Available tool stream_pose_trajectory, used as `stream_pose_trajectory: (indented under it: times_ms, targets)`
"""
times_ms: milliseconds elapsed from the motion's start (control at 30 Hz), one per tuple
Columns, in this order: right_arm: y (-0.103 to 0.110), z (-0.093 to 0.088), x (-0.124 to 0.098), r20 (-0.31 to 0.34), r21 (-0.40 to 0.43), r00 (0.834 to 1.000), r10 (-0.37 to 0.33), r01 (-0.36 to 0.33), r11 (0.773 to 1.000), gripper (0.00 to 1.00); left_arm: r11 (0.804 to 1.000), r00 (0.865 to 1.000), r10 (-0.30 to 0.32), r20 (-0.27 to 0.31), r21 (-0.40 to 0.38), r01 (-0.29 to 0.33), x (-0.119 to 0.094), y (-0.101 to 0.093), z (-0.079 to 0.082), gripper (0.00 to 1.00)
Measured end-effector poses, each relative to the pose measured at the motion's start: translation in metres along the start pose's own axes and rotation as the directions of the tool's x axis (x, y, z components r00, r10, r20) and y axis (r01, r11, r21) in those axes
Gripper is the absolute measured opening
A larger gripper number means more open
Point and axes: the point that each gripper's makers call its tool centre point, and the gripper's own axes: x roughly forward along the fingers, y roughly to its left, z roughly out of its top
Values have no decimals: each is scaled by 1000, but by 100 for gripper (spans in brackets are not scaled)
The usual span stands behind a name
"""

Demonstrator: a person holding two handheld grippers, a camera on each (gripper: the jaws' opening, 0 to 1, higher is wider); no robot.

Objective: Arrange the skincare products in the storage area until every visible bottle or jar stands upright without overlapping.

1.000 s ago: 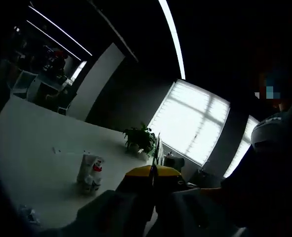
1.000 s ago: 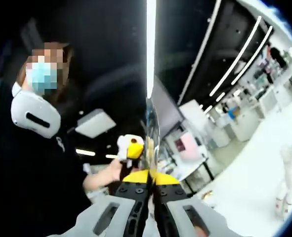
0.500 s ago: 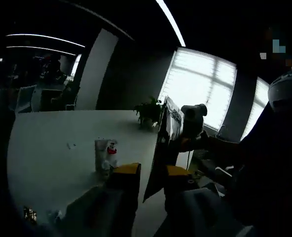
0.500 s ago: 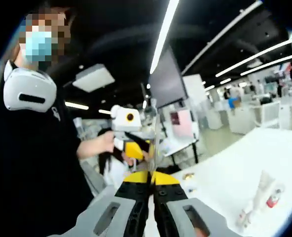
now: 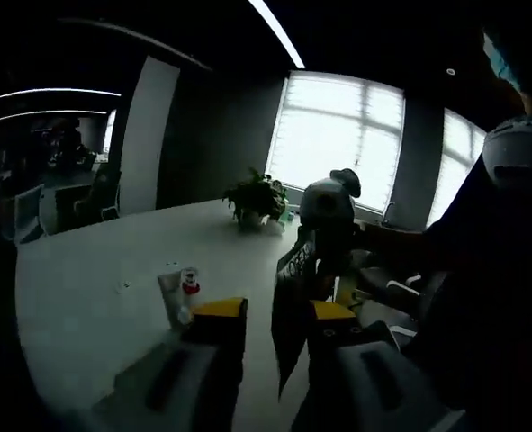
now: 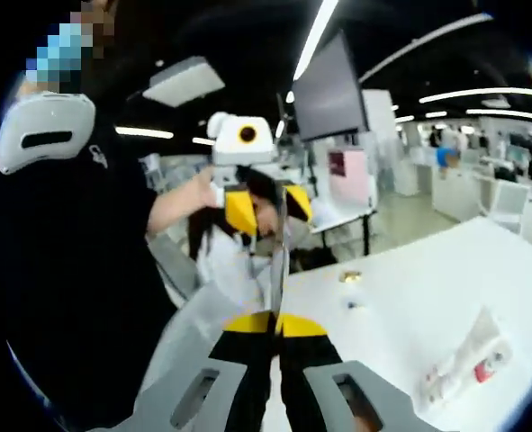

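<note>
A white tube with a red cap (image 5: 177, 297) rests on the white table (image 5: 85, 306), left of my left gripper (image 5: 276, 313). That gripper is open, and a thin dark sheet (image 5: 291, 310) stands edge-on between its yellow tips without being clamped. The right gripper (image 5: 324, 238) reaches in from the right and holds the sheet's far end. In the right gripper view my right gripper (image 6: 276, 319) is shut on the thin sheet (image 6: 279, 261). The sheet rises to the left gripper (image 6: 266, 202), whose yellow jaws stand apart. The tube (image 6: 464, 364) lies flat at the lower right.
A potted plant (image 5: 256, 200) stands at the table's far edge before bright windows. Small bits (image 6: 349, 276) lie on the table (image 6: 401, 297). The person in dark clothes (image 6: 76, 270) stands close on the left, with chairs and desks behind.
My left gripper was shut on the sheet's edge one second ago and now stands open around it. Both views have swung down toward the table. The right gripper stays shut.
</note>
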Motion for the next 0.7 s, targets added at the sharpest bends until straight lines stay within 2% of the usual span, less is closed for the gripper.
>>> stream_pose_trajectory:
  times_ms: [200,367,433,600,667,700]
  targets:
    - [5,-5,7,-27,-3,999,17,-17,1000,0,999,1000,-30,3,-12,30,-2,-6,3,19]
    - [9,-6,9,-31,-7,999,22,-22,1000,0,1000,999,-27,-21,11,27,-3,-10,0,12]
    - [9,-7,9,-37,-9,999,20,-20,1000,0,1000,999,-20,-27,17,20,-3,-10,-1,12]
    - [11,-10,7,-43,1,999,14,-14,1000,0,1000,1000,-19,-14,24,20,-2,-13,-2,8]
    - [11,-12,6,-42,5,999,9,-8,1000,0,999,999,-31,-6,-25,31,-1,-16,-3,7]
    - [11,-12,6,-42,10,999,7,-6,1000,0,999,1000,-30,-7,-23,30,-1,-16,-3,7]
